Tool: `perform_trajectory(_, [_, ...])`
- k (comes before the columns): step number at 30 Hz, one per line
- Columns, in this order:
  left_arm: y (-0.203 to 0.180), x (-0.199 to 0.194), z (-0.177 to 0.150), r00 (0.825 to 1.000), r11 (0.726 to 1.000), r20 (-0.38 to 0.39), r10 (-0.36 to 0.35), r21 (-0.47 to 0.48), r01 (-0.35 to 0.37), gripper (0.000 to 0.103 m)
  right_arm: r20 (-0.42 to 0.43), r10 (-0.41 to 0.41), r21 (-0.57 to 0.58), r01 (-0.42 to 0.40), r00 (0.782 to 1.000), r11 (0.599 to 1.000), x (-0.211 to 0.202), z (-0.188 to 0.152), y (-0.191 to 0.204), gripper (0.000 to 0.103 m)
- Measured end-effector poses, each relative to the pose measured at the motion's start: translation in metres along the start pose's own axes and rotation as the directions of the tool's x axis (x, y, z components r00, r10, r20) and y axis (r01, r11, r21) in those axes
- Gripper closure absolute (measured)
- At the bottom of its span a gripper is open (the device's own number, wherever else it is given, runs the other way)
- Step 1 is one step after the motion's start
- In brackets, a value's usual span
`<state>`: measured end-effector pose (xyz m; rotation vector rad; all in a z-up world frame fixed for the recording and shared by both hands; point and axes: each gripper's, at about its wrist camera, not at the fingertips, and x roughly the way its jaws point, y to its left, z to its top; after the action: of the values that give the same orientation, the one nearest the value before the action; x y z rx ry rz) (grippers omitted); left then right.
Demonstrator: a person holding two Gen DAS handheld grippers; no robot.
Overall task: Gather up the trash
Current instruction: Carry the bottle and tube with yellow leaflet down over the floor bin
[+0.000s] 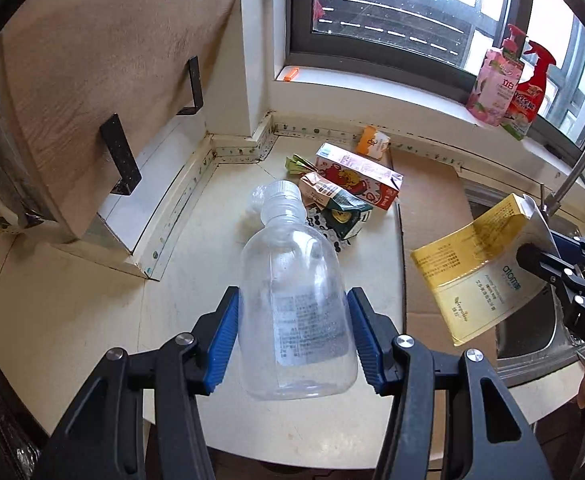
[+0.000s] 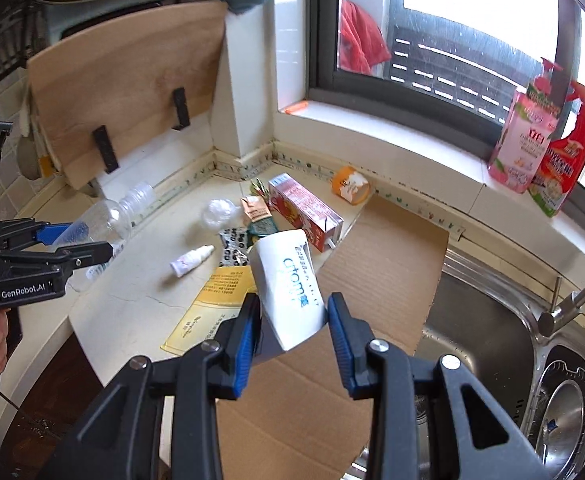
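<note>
My left gripper (image 1: 292, 332) is shut on a clear plastic bottle (image 1: 292, 304) with a white cap and holds it above the cream counter (image 1: 72, 312); the bottle also shows in the right wrist view (image 2: 108, 216). My right gripper (image 2: 292, 320) is shut on a yellow and white "atomy" carton (image 2: 288, 288), held above the counter; it shows at the right of the left wrist view (image 1: 472, 268). More trash lies in the corner: a red juice carton (image 2: 304, 216), a crumpled green carton (image 1: 344, 216), an orange packet (image 2: 350, 184), a small white spray bottle (image 2: 190, 260) and clear wrap (image 2: 218, 212).
A flat cardboard sheet (image 2: 384, 264) lies on the counter beside a steel sink (image 2: 484, 328) with a tap (image 2: 568, 304). A wooden board (image 2: 124, 92) leans on the back wall. A pink soap bottle (image 2: 520, 140) and a red spray bottle (image 2: 564, 160) stand on the window sill.
</note>
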<state>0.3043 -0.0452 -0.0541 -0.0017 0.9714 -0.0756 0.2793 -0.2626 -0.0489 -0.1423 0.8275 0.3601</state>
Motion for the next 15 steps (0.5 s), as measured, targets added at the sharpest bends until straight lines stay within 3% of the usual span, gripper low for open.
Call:
perform_trajectory(8, [-0.011, -0.054, -0.023, 1.0, 1.0, 0.021, 0.012, -0.002, -0.012, 0.051, 0.051, 0.037, -0.003, -0.037, 0.998, 0.999, -0.05, -0.012, 0.018, 0.068])
perform_trajectory(15, [-0.015, -0.097, -0.049, 0.999, 0.999, 0.028, -0.035, -0.022, 0.036, 0.051, 0.078, 0.056, -0.035, -0.053, 0.995, 0.998, -0.09, -0.028, 0.036, 0.068])
